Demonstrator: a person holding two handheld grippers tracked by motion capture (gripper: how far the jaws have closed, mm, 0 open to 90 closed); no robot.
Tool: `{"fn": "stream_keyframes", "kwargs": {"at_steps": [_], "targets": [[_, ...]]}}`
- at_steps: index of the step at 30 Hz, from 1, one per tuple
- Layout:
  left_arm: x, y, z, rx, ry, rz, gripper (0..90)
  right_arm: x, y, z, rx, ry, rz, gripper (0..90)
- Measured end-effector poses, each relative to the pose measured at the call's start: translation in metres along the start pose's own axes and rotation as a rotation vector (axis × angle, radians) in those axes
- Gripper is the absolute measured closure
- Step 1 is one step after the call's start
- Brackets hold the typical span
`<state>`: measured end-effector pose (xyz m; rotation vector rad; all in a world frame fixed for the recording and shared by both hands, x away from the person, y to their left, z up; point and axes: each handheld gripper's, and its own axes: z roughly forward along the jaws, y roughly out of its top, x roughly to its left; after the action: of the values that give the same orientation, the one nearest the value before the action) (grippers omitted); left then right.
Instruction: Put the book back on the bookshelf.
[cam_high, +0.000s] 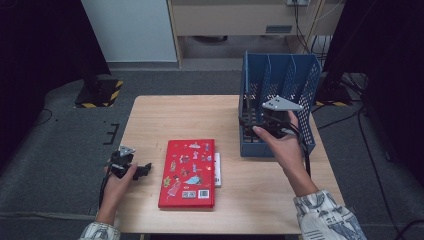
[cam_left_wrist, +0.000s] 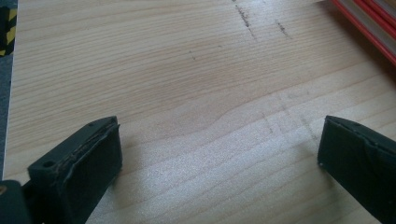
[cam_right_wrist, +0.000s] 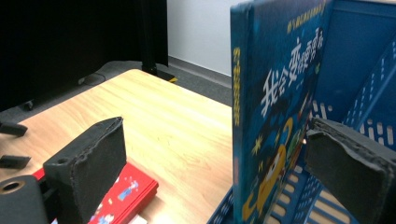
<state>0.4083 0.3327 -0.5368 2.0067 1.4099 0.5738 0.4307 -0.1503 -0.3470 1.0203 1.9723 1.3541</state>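
A blue picture book (cam_right_wrist: 275, 107) stands upright in the left slot of a blue file rack (cam_high: 300, 85) at the table's right. My right gripper (cam_high: 248, 123) is at the rack's front left corner. It is open (cam_right_wrist: 219, 154), with the book's spine between the wide-apart jaws and neither pad (cam_right_wrist: 348, 168) visibly pressing it. A red book (cam_high: 187, 172) lies flat at the table's front middle on a white one (cam_high: 218, 170). My left gripper (cam_high: 140, 170) is low at the table's left edge, open (cam_left_wrist: 217, 154) over bare wood, with the red book's edge (cam_left_wrist: 369, 28) to its right.
The wooden table (cam_high: 190, 117) is bare behind the red book. The rack's other slots (cam_high: 292, 75) look vacant. Dark stands and cables sit on the grey floor around the table, with a striped base (cam_high: 100, 95) at the back left.
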Motion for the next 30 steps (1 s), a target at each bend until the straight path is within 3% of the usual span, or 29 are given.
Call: {"fn": "stream_keyframes", "kwargs": {"at_steps": [6,14,17,20,23,30], "targets": [[0.000,0.000,0.000,0.000,0.002,-0.002,0.0,0.002,-0.024,-0.011,0.013,0.030,0.021,6.3],[0.000,0.000,0.000,0.000,0.003,-0.003,0.0,0.011,-0.064,-0.021,0.038,0.000,0.024,8.2],[0.000,0.000,0.000,0.000,0.003,-0.003,0.0,0.017,-0.075,-0.020,0.070,0.021,0.008,8.0],[-0.001,0.000,0.000,0.000,0.005,-0.004,0.0,0.025,-0.090,-0.018,0.098,0.080,0.033,7.2],[-0.001,0.000,0.000,0.001,0.008,-0.006,0.0,0.040,-0.109,-0.015,0.138,0.066,-0.037,7.9],[-0.003,0.001,-0.001,0.007,0.002,-0.002,0.0,0.069,-0.121,-0.004,0.175,0.132,-0.135,14.7]]}}
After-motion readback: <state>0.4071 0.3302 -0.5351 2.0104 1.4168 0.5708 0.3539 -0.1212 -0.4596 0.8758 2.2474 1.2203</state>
